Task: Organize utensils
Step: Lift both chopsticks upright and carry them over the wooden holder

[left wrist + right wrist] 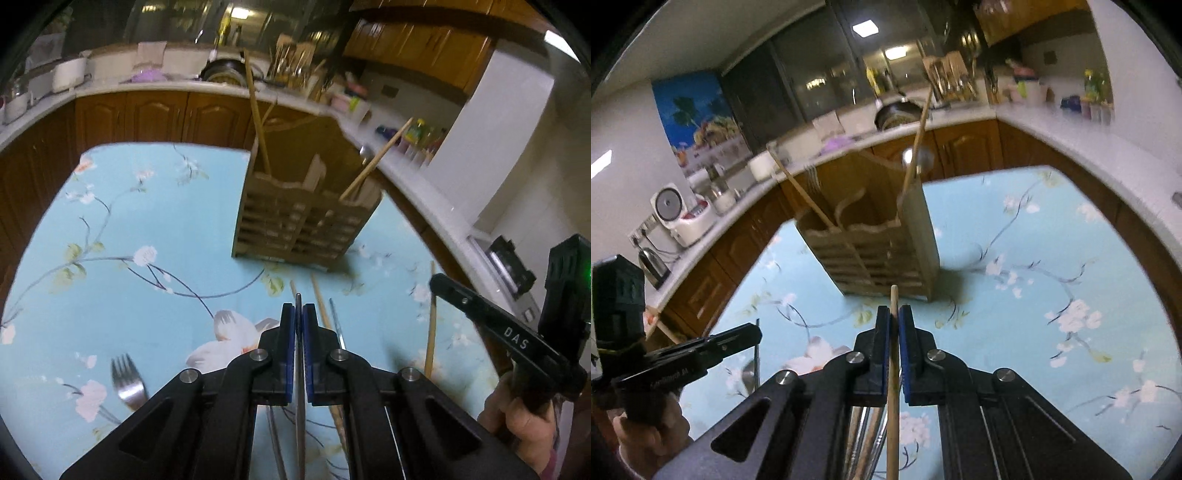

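Left gripper [299, 325] clamped on thin, stiff, slippery steel utensil handle [298, 306]; right gripper [894, 325] clamped on light, rigid wooden chopstick [894, 295], both near slatted wooden holder [295, 221].

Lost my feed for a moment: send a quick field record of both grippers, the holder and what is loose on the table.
left gripper: shut on a thin metal utensil
right gripper: shut on a wooden chopstick
holder: wooden, upright on the table, two chopsticks inside
loose: fork, chopsticks
table: blue floral cloth
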Motion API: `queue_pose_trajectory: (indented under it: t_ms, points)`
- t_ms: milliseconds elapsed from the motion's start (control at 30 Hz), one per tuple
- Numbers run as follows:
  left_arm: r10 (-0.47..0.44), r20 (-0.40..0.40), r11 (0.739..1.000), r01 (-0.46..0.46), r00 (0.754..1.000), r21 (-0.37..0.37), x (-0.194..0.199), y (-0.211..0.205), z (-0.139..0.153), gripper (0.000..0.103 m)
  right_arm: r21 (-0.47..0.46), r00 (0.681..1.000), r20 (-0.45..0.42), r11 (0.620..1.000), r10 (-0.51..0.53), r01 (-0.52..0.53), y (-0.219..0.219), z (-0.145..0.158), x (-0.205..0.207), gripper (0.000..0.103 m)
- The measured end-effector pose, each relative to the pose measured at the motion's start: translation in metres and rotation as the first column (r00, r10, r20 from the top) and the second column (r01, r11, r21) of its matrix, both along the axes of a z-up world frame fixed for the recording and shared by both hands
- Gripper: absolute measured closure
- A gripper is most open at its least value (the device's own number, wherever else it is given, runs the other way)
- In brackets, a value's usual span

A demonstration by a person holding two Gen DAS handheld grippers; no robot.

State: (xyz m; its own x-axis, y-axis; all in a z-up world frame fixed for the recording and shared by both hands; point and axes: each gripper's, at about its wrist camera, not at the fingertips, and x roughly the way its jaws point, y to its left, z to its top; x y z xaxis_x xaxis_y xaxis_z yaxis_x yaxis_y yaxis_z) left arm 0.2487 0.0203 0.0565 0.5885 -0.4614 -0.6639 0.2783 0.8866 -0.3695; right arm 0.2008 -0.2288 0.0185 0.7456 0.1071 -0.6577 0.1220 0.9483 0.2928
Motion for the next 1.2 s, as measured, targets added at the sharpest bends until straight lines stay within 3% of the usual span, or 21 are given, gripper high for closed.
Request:
queue_pose_trajectory:
  t_ms: [167, 533, 1200]
  points:
    - [0.016, 0.051, 0.999, -0.014, 0.999, -0.035, -0.028, 0.026, 0.030, 0.101, -0.001, 0.997, 0.071, 1.000, -0.010, 0.010, -0.002, 0.029, -0.014, 0.098]
    - [0.048, 0.129, 0.997, -0.039, 0.990, -0.073, -0.061, 0.051, 0.061, 0.101, -0.024, 0.985, 0.170, 1.000, -0.008, 0.012, 0.000, 0.071, -0.029, 0.099]
    - [0.116, 0.239, 0.991, -0.095, 0.964, -0.098, -0.044, 0.061, 0.089, 0.102, -0.037, 0.971, 0.238, 0.999, -0.025, 0.035, -0.005, 0.091, -0.010, 0.099]
